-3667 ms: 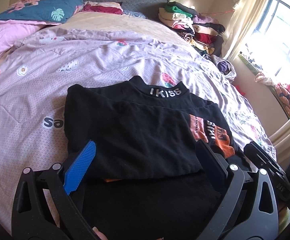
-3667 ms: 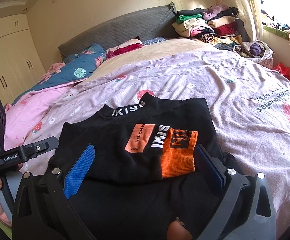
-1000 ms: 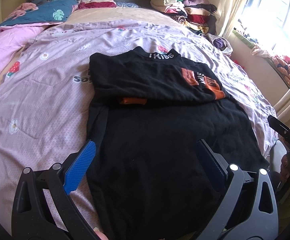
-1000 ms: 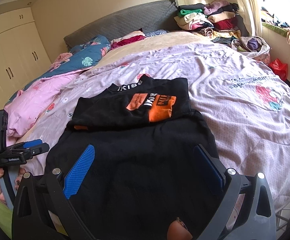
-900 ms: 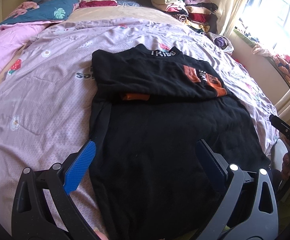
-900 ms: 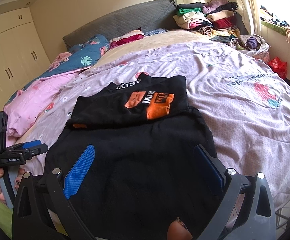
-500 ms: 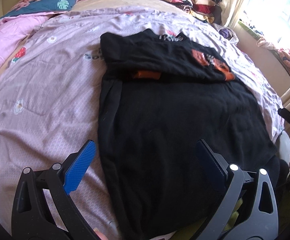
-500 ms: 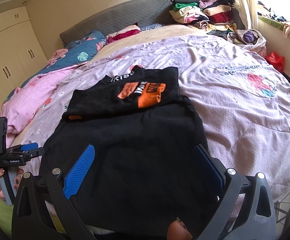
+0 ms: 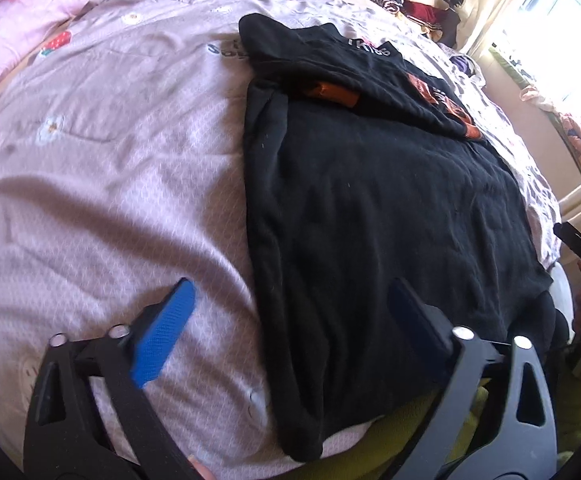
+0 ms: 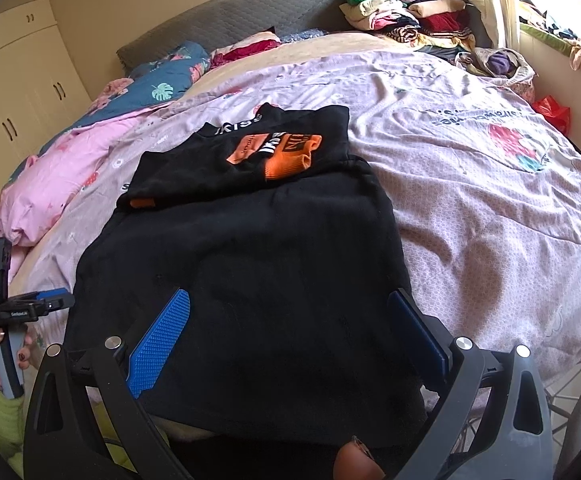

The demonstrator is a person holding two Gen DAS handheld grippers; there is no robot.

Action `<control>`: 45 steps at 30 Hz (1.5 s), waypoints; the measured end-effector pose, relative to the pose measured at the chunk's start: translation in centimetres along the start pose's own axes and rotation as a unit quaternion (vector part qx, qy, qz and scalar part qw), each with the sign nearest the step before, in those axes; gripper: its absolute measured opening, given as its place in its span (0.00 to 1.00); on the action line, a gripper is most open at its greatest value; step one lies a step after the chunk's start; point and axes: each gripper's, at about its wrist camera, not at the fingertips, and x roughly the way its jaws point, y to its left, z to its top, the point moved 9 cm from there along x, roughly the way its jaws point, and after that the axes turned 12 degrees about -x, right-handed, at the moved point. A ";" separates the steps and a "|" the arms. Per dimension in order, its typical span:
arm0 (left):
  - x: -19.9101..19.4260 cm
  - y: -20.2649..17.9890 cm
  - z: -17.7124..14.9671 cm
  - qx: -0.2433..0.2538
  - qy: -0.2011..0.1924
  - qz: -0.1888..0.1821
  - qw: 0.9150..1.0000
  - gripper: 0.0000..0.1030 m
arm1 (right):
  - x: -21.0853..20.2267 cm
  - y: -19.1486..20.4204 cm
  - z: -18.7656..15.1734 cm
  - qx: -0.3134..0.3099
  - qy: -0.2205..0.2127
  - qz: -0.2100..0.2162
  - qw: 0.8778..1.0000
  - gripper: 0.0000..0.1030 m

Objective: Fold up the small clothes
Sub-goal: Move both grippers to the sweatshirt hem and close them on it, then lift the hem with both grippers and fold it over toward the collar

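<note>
A black shirt (image 10: 246,264) lies flat on the bed's lilac cover (image 10: 490,208), its upper part folded down with an orange print (image 10: 286,152) facing up. The left tongs (image 9: 290,308) hover over the shirt's near left edge, jaws wide and closing, the edge between them but no pad pressing on it. The right tongs (image 10: 290,316) stand wide open above the shirt's near hem, gripping nothing. Folded clothes (image 10: 410,12) are stacked by the headboard.
</note>
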 end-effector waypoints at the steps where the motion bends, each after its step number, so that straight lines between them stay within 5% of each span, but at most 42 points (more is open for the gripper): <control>1: 0.0 0.0 -0.2 -0.001 0.004 -0.004 1.000 0.73 | 0.0 -0.1 0.0 0.001 0.000 -0.001 1.000 0.96; 6: 0.1 -0.4 -1.9 0.004 0.029 -0.023 0.999 0.47 | -0.2 -0.5 -0.5 0.001 0.005 -0.004 1.000 0.96; 23: 1.5 -2.4 -6.2 0.047 0.057 -0.017 0.997 0.45 | 1.8 -3.3 -6.0 0.024 0.098 -0.012 0.995 0.96; 29: 1.4 -1.6 -5.8 0.029 0.060 -0.026 0.997 0.34 | 2.3 -4.1 -7.4 0.028 0.121 -0.017 0.992 0.95; 31: 1.4 -1.4 -5.8 0.026 0.059 -0.026 0.998 0.29 | 2.5 -4.5 -7.8 0.034 0.126 -0.010 0.991 0.83; 32: 1.4 -1.4 -5.7 0.025 0.058 -0.025 0.998 0.27 | 2.5 -4.5 -8.0 0.034 0.130 -0.008 0.991 0.65; 35: 1.3 -1.3 -5.4 0.019 0.055 -0.027 0.998 0.19 | 2.4 -4.4 -8.0 0.029 0.126 -0.004 0.992 0.46; 39: 1.0 -1.5 -5.1 0.020 0.052 -0.030 0.998 0.07 | 2.0 -4.2 -8.0 0.021 0.124 -0.007 0.992 0.35; 45: -0.1 -1.9 -4.6 0.025 0.042 -0.040 0.998 0.05 | 0.6 -4.6 -7.2 0.030 0.092 0.001 0.995 0.10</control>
